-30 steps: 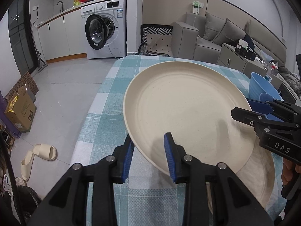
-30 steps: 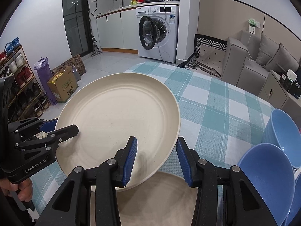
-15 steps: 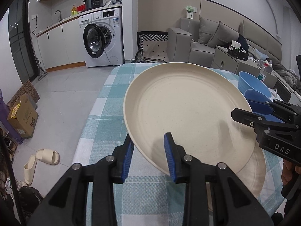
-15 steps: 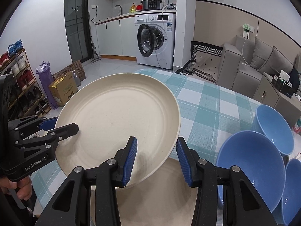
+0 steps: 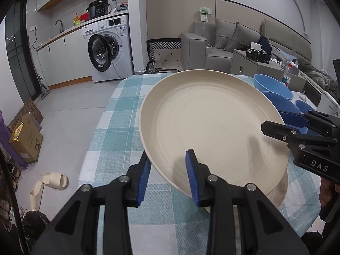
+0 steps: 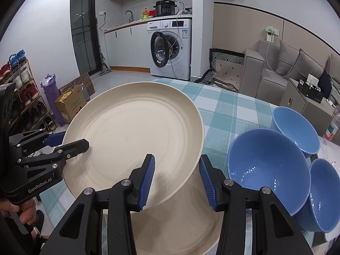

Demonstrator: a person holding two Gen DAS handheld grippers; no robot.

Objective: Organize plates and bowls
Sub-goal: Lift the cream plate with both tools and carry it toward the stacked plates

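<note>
A large cream plate hangs in the air above the checked table. My left gripper is shut on its near-left rim, and my right gripper is shut on the opposite rim. A second cream plate lies on the table right below it; its edge shows in the left wrist view. Three blue bowls stand to the right of the plates.
The table with the teal checked cloth ends at the left above a tiled floor with slippers and a cardboard box. A washing machine and a grey sofa stand beyond the table.
Both grippers have risen with the upper plate, lifting it higher above the lower plate. More of the blue bowls and the room has come into view.
</note>
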